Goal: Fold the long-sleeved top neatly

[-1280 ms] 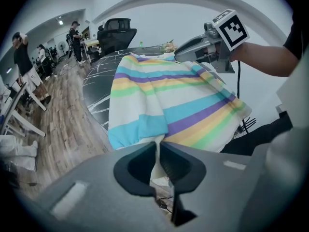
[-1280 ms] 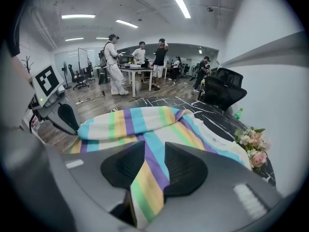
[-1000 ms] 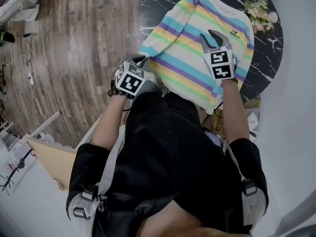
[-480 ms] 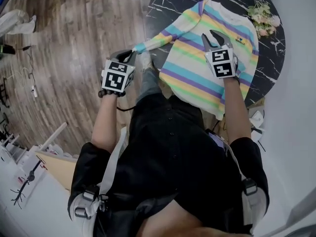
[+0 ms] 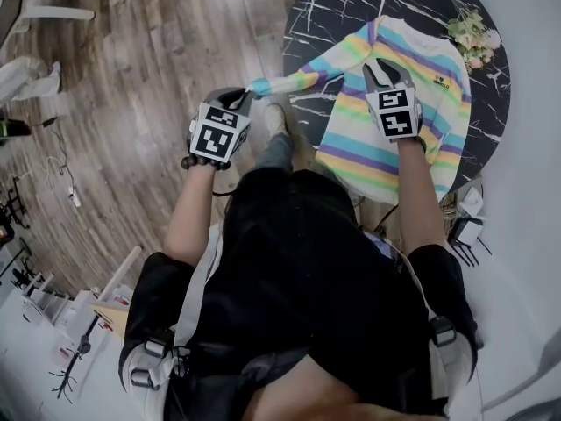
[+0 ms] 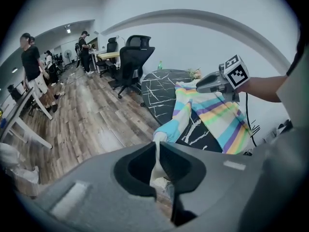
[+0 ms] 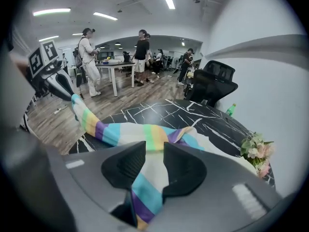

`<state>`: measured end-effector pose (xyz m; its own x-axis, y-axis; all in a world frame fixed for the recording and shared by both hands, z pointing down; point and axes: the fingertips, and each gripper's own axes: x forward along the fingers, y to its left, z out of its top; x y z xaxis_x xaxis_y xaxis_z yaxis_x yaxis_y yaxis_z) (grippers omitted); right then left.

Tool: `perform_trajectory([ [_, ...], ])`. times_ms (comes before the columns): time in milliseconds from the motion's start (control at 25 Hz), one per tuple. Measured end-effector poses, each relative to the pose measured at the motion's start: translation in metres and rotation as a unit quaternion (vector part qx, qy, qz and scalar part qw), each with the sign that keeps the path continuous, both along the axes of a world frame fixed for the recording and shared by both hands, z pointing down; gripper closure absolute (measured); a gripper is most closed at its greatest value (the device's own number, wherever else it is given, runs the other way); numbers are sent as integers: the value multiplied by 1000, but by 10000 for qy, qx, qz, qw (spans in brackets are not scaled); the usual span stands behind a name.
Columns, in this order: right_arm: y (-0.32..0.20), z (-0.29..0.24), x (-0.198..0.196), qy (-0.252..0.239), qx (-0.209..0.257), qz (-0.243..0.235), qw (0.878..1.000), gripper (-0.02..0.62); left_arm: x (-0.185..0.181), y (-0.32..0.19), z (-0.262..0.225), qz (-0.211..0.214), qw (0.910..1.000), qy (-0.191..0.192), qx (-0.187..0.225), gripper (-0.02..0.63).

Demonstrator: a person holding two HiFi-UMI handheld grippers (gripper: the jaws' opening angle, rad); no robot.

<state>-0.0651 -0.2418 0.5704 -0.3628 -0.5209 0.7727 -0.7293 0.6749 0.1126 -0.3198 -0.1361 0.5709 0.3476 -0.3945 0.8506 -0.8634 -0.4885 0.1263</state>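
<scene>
The long-sleeved top, in pastel stripes, lies spread on the dark marbled worktop at about 1 o'clock in the head view, with its hem hanging over the near rim.

What has changed is its sleeve. A second ago it lay bunched against the body of the garment. Now it is drawn out almost straight toward 9 o'clock, past the worktop's rim and over the wooden floor.

The left tool is clenched on the cuff, with a thin strip of pale fabric pinched between its jaws, and has carried it outward. The right tool sits on the chest near the shoulder, at 3 o'clock from the left one. Its jaws are partly closed on a ridge of striped cloth, and it seems to anchor the body while the sleeve is pulled. A bunch of flowers lies at the worktop's 2 o'clock edge, just beside the far shoulder.

I judge this to be a straightening stroke. With the sleeve taut and flat, it is ready to be laid back across the body as a first fold, which is not yet made.
</scene>
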Motion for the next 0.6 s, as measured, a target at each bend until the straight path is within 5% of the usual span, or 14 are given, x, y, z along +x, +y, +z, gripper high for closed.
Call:
perform_trajectory([
  [600,-33,19,-31,174,-306,357,9987,474,-60,-62,12,-62,9994,198,-260,572],
])
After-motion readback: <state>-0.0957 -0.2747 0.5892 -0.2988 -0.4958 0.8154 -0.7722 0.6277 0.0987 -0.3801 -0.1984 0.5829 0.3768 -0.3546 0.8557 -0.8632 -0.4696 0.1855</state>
